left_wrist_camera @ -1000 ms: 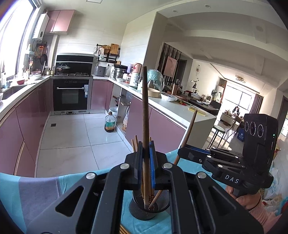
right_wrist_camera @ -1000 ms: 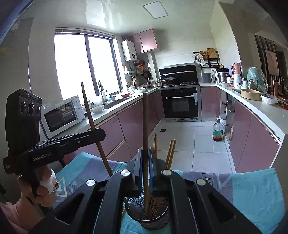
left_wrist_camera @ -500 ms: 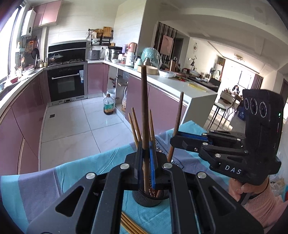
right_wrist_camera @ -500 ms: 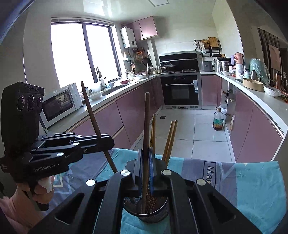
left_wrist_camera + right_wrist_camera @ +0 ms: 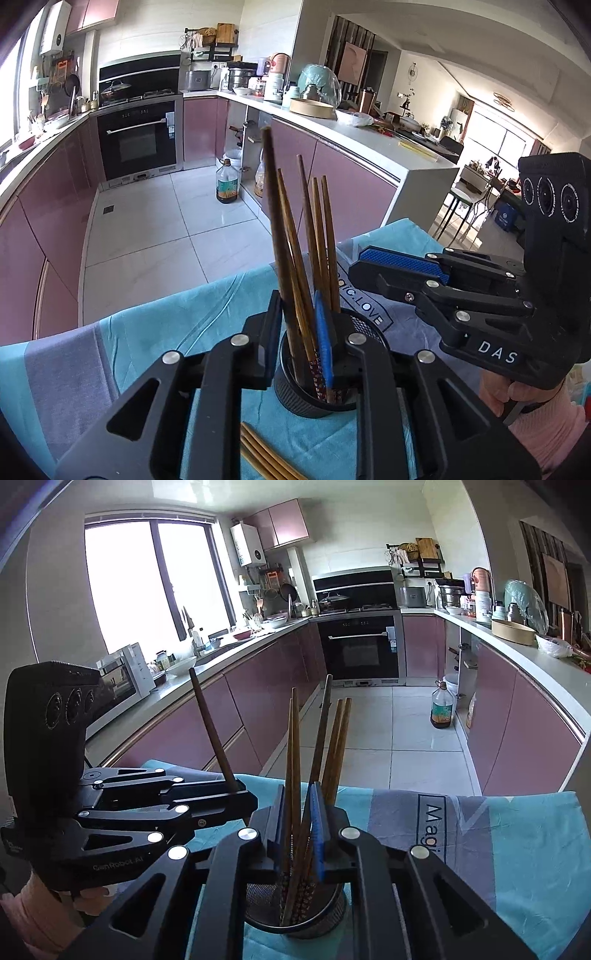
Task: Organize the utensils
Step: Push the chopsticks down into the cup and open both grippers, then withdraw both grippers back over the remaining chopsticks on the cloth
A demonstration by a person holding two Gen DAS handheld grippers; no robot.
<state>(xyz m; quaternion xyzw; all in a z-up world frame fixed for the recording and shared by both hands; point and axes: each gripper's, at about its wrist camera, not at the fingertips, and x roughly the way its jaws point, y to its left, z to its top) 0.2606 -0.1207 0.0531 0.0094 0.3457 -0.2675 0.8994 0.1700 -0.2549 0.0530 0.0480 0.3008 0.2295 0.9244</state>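
Loose chopsticks [image 5: 266, 458] are lying at the table's near edge. Just beyond, both the left gripper [image 5: 301, 343] and the right gripper [image 5: 299, 829] are standing spread around chopsticks already dropped into the mesh cup [image 5: 314, 391]. Next, I'd judge, backing off and picking another loose one.

A built-in black oven [image 5: 137, 142] sat among pink cabinets [image 5: 524, 723]. An oil bottle [image 5: 226, 181] stood on the white tiled floor [image 5: 155, 236]. A microwave [image 5: 123, 681] rested under the window [image 5: 151, 583]. A blue-and-grey cloth [image 5: 517, 834] covered the desk.
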